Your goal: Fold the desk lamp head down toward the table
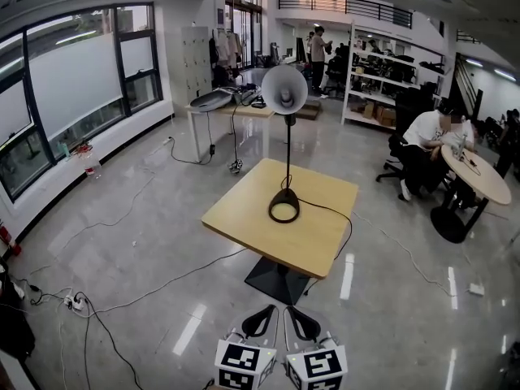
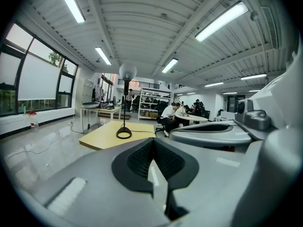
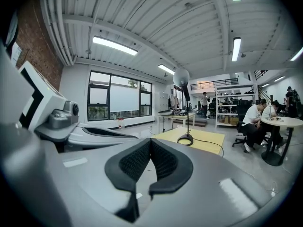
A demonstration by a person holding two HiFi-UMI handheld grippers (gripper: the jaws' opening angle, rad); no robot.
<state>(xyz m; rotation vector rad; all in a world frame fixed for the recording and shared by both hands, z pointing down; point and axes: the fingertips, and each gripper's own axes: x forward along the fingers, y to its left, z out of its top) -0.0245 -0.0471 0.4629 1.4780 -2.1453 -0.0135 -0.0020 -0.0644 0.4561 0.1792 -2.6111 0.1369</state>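
Observation:
A desk lamp stands upright on a square wooden table [image 1: 244, 210]. Its grey cone head [image 1: 284, 90] is raised high on a thin black stem above a black ring base [image 1: 283, 210], and faces me. The lamp head [image 2: 127, 71] and ring base [image 2: 124, 134] also show in the left gripper view, and the head [image 3: 181, 77] in the right gripper view. My left gripper [image 1: 268, 314] and right gripper [image 1: 296, 315] hang side by side at the bottom edge, well short of the table. Both are shut with nothing between the jaws.
A black cord [image 1: 329, 214] runs from the lamp base off the table's right edge. Cables [image 1: 122, 303] lie across the glossy floor at left. A seated person [image 1: 422, 140] works at a round table [image 1: 479, 177] at right. Shelves and another desk stand at the back.

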